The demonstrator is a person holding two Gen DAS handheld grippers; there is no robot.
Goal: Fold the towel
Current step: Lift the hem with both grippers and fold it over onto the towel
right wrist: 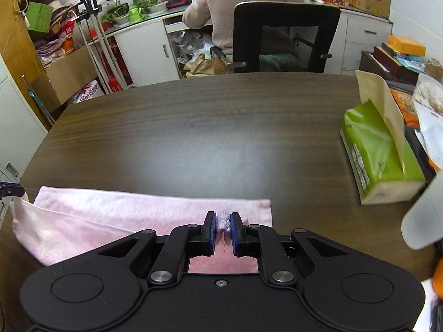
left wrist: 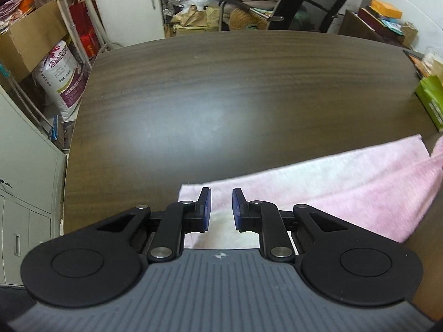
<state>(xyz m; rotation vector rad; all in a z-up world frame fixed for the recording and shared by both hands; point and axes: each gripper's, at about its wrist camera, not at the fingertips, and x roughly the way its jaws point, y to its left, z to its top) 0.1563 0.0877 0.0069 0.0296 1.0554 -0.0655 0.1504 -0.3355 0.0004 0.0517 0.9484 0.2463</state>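
Observation:
A pale pink towel [left wrist: 318, 182] lies along the near edge of the dark wooden table [left wrist: 221, 88]. My left gripper [left wrist: 221, 193] is open above the towel's left end, jaws apart with nothing between them. In the right wrist view the towel [right wrist: 110, 215] stretches to the left, its upper layer raised into a fold. My right gripper [right wrist: 223, 220] is shut on the towel's edge near its right end; fluffy pink pile shows between the blue pads [right wrist: 212, 227]. A tip of the left gripper [right wrist: 11, 189] shows at the far left.
A green tissue pack [right wrist: 379, 155] with a tissue sticking up stands at the table's right side, also in the left wrist view [left wrist: 432, 102]. A person sits in a black office chair [right wrist: 285, 36] beyond the far edge. Boxes and cabinets stand around.

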